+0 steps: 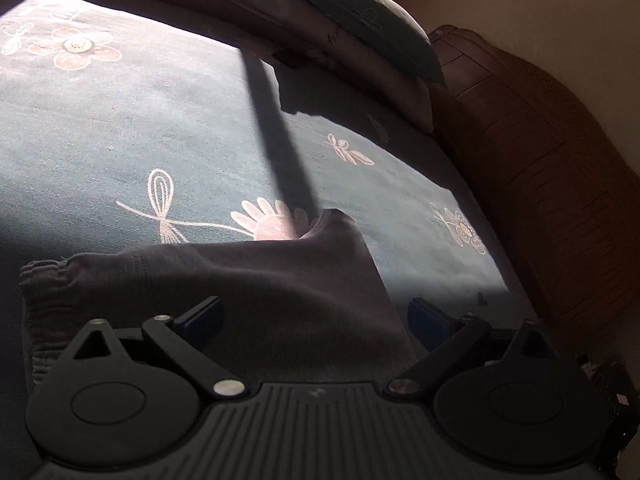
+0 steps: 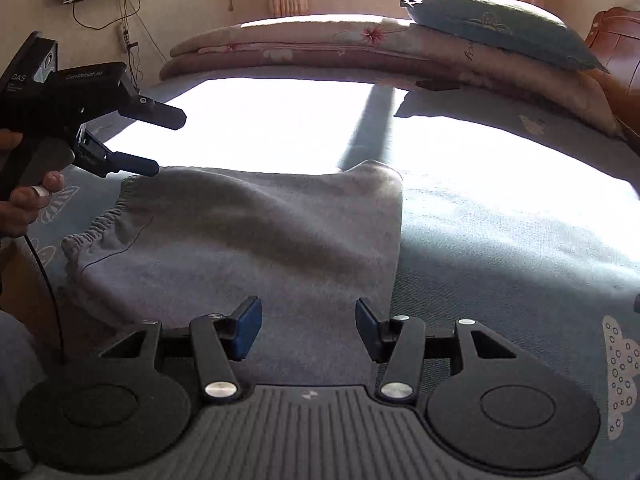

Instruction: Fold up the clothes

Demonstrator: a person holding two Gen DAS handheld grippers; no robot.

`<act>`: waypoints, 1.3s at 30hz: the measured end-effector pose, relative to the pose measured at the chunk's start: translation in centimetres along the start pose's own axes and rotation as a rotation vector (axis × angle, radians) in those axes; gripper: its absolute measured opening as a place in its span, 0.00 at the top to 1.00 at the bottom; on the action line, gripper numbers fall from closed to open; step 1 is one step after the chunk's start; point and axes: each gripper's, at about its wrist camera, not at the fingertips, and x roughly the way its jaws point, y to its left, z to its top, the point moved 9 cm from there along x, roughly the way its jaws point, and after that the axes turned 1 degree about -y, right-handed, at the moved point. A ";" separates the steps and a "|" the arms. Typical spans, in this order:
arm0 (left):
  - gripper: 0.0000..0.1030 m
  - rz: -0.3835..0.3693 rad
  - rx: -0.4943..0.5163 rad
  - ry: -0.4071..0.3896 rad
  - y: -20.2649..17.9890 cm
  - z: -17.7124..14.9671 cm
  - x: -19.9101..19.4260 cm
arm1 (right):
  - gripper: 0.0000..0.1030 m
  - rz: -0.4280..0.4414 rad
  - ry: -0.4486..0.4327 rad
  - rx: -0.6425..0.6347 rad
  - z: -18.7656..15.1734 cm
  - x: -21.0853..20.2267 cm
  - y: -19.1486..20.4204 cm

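Grey garment (image 2: pixel 256 240) folded on bed (image 2: pixel 500 240).

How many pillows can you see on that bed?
1. A blue-green pillow lies on top of the folded pink floral quilts at the far side of the bed, near the wooden headboard. Others could be hidden out of frame.
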 end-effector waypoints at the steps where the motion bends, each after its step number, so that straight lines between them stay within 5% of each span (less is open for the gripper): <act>1: 0.05 0.013 0.009 0.013 -0.6 -0.6 0.6 | 0.44 0.017 -0.016 0.014 0.0 0.2 0.0; 6: 0.05 0.158 -0.081 0.104 2.8 -4.7 1.9 | 0.43 0.092 -0.028 0.068 -1.2 1.4 0.7; 8: 0.05 0.153 -0.080 0.095 3.6 -6.2 1.2 | 0.42 0.099 -0.010 0.073 -1.9 1.7 0.5; 15: 0.04 0.222 0.047 0.083 0.2 -6.7 -1.8 | 0.36 0.166 -0.095 0.132 -2.9 0.0 -1.1; 17: 0.03 0.176 0.102 0.050 -2.0 -6.4 -1.3 | 0.35 0.186 -0.130 0.138 -2.3 -0.5 -1.0; 22: 0.02 0.189 0.121 0.135 -3.0 -10.0 1.5 | 0.34 0.114 -0.162 0.097 -1.8 -1.1 -1.2; 25: 0.02 0.203 0.193 0.095 -2.7 -11.9 0.6 | 0.34 0.040 -0.165 0.134 -2.6 -1.8 -3.3; 31: 0.02 0.205 0.146 0.076 -4.2 -9.2 -0.1 | 0.30 -0.025 -0.144 0.294 -5.1 -2.8 -7.4; 33: 0.02 0.213 0.160 0.074 -4.7 -8.8 0.5 | 0.30 -0.048 -0.140 0.277 -5.5 -3.0 -7.2; 36: 0.02 0.259 0.189 0.057 -5.6 -8.7 1.2 | 0.25 -0.116 -0.139 0.078 -5.9 -3.5 -4.6; 39: 0.02 0.179 0.256 0.072 -8.5 -10.1 0.5 | 0.21 -0.194 -0.146 -0.128 -6.9 -3.6 -1.9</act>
